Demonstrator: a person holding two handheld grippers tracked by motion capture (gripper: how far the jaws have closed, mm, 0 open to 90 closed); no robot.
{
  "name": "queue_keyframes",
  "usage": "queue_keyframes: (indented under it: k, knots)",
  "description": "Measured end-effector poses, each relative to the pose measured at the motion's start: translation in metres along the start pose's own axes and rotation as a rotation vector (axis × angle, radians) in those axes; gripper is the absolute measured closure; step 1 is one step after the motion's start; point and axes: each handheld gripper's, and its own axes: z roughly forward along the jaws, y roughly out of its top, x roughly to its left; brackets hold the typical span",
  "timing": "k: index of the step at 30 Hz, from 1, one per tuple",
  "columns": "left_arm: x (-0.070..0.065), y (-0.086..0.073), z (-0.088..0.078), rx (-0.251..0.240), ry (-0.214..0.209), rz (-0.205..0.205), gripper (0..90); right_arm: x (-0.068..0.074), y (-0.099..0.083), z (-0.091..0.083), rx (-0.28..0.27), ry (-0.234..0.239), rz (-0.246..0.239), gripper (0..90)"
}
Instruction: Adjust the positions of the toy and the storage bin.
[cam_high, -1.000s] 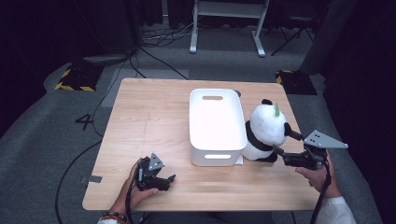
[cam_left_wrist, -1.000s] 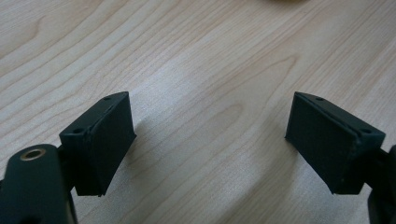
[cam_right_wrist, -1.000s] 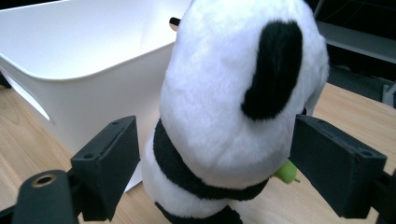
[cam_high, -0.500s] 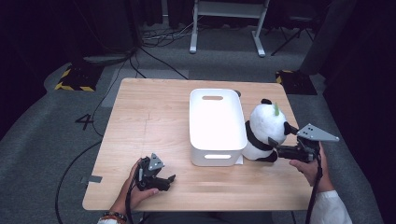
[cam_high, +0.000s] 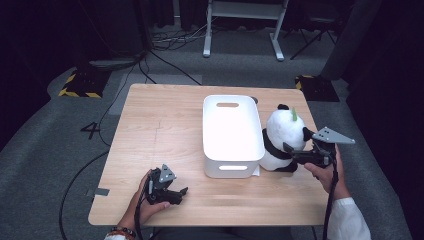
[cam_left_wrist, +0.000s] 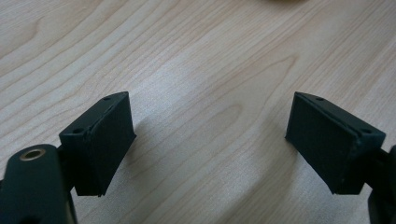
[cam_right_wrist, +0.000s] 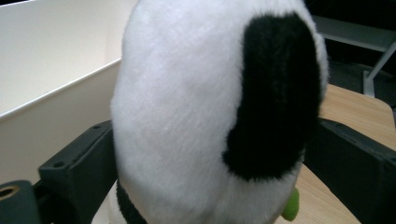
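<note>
The right claw (cam_high: 295, 151) has just been opening its jaws and has slid in on the toy panda (cam_high: 281, 140), jaws now wide on either side of its head. The panda sits on the worktop (cam_high: 160, 130) against the white bin (cam_high: 231, 136). The left claw (cam_high: 177, 192) lies unmoved near the front edge, jaws apart and empty.

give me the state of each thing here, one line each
panda plush: upright on the table, against the bin's right side, between the right gripper's jaws
white bin: upright, empty
right gripper: jaws have just been opening, wide around the panda's head
left gripper: open, nothing between its jaws, low over the table
</note>
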Motion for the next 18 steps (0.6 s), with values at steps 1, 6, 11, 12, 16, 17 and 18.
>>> queue_keyframes:
  k: [1,6,11,12,16,17,18]
  knots:
    - [0.0,0.0,0.0,-0.001,0.0,0.001,15.2,0.0,0.0,0.001,0.004,-0.001,0.01,4.0]
    - [0.0,0.0,0.0,0.0,-0.001,0.001,15.2,0.0,0.002,0.007,0.017,0.012,0.029,1.9]
    - [0.0,0.0,0.0,-0.001,-0.001,0.0,15.2,0.002,0.005,0.013,0.03,0.011,0.015,3.4]
    - [0.0,0.0,0.0,0.0,-0.001,0.0,15.2,0.001,0.005,0.013,0.031,0.01,0.013,4.5]
    - [0.0,0.0,0.0,-0.001,-0.001,0.001,15.3,0.002,0.008,0.015,0.033,-0.004,0.003,11.3]
    - [0.0,0.0,0.0,-0.001,-0.001,0.0,15.2,0.002,0.008,0.016,0.033,-0.007,0.001,13.4]
    - [0.0,0.0,0.0,-0.001,-0.001,0.0,15.2,0.002,0.009,0.016,0.035,-0.01,0.003,15.3]
